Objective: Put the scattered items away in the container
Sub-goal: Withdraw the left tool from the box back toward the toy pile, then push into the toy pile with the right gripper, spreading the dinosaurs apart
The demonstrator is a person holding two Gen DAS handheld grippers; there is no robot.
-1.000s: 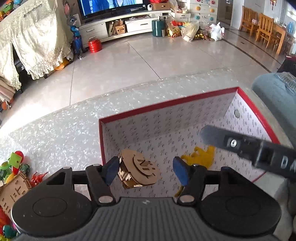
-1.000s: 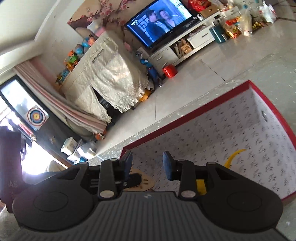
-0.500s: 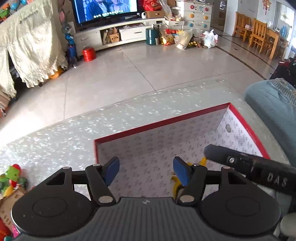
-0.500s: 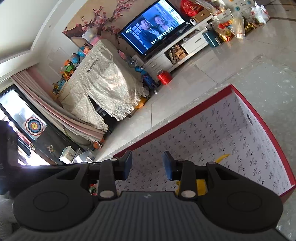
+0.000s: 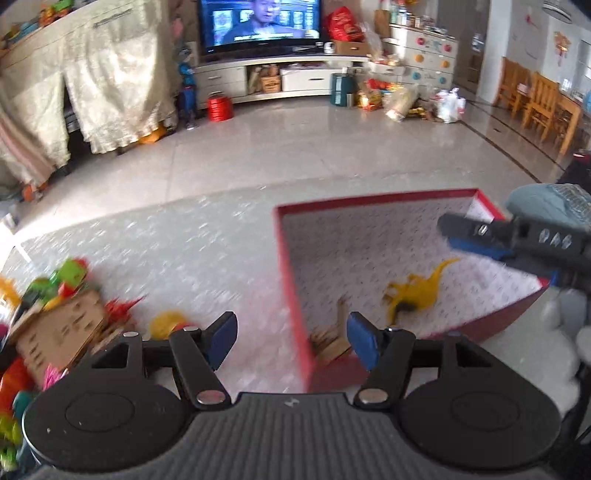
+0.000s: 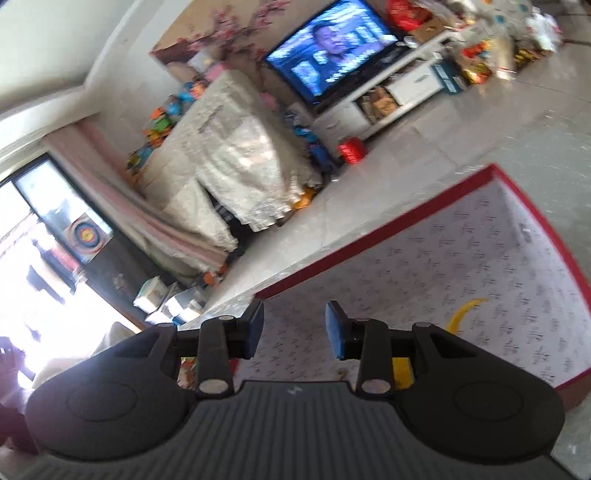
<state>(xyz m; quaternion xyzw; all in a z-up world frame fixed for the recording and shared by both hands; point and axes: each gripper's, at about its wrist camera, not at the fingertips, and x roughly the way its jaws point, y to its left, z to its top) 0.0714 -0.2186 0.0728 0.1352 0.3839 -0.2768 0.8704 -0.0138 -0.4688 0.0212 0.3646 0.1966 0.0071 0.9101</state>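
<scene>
Where pale tiles [image 5: 295, 155] stretch, speckled tabletop [image 5: 192, 240] before glowing television [image 5: 258, 22].

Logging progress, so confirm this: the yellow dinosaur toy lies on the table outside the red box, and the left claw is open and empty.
One detail is wrong. The left wrist view shows the yellow dinosaur toy lying inside the red box, on its patterned floor, not out on the table. The left claw is open and empty, as stated.
</scene>
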